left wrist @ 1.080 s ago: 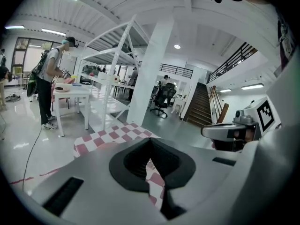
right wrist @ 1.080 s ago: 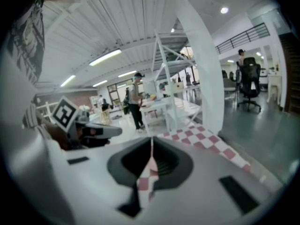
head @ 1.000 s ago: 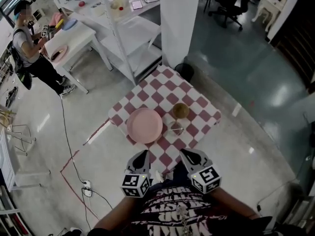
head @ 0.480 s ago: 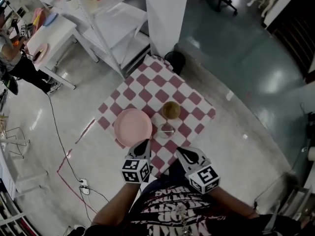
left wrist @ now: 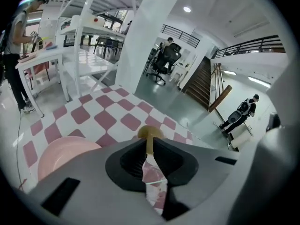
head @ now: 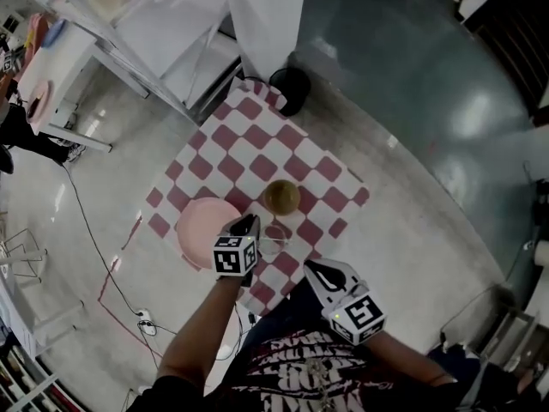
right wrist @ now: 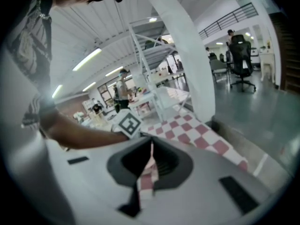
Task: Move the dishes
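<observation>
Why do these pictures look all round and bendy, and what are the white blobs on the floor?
Head view: the white blobs are glare on the shiny floor. Left gripper view: the wide lens curves the pillar and darkens the corners. Right gripper view: bent too, and blurry all over.

**Left gripper reached out, right gripper kept back**

The left arm [head: 199, 329] is stretched far forward, and the left gripper [head: 248, 221] at its end is tilted steeply down. Its jaws have just been opening. A narrow gap is seen between them and nothing is held there. The right gripper [head: 316, 267] is kept near the torso [head: 309, 369] and pointed less steeply down, with its jaws shut together and empty. The right arm [head: 403, 356] is bent in close.
</observation>
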Action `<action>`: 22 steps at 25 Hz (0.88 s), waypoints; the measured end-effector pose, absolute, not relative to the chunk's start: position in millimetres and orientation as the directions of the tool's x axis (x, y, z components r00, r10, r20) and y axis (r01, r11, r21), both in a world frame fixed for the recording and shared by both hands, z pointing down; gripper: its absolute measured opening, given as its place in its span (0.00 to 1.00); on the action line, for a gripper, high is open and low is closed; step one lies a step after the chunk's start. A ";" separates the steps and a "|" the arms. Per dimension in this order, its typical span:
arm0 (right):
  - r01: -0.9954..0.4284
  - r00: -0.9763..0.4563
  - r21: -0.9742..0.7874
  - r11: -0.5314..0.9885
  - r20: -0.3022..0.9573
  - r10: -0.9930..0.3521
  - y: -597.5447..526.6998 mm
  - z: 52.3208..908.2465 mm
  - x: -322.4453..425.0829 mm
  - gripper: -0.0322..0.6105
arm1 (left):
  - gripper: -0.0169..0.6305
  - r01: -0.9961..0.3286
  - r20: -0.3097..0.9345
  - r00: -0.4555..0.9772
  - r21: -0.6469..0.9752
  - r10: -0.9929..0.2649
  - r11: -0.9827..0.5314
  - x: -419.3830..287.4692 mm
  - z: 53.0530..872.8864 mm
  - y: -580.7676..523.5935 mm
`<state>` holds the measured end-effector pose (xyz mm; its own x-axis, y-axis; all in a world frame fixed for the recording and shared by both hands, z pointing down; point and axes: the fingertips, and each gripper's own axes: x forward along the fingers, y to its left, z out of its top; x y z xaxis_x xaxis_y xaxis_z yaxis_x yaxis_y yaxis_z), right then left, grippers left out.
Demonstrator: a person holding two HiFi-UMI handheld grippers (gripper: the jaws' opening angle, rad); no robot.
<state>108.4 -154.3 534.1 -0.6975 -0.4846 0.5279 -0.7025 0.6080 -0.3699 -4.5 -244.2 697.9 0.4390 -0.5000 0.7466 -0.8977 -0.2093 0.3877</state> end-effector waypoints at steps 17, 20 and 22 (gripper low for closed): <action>-0.749 -0.661 -0.455 0.481 0.562 -0.498 -191.5 568.2 169.7 0.11 | 0.25 -0.917 0.896 0.399 0.390 -0.196 -0.083 17.4 837.4 -281.8; -0.744 -0.667 -0.461 0.484 0.554 -0.498 -194.3 566.0 170.7 0.11 | 0.10 -0.917 0.893 0.399 0.389 -0.208 -0.092 17.8 838.4 -279.3; -0.735 -0.677 -0.464 0.494 0.548 -0.492 -196.5 563.7 167.8 0.11 | 0.09 -0.911 0.885 0.412 0.400 -0.216 -0.099 19.1 831.3 -278.7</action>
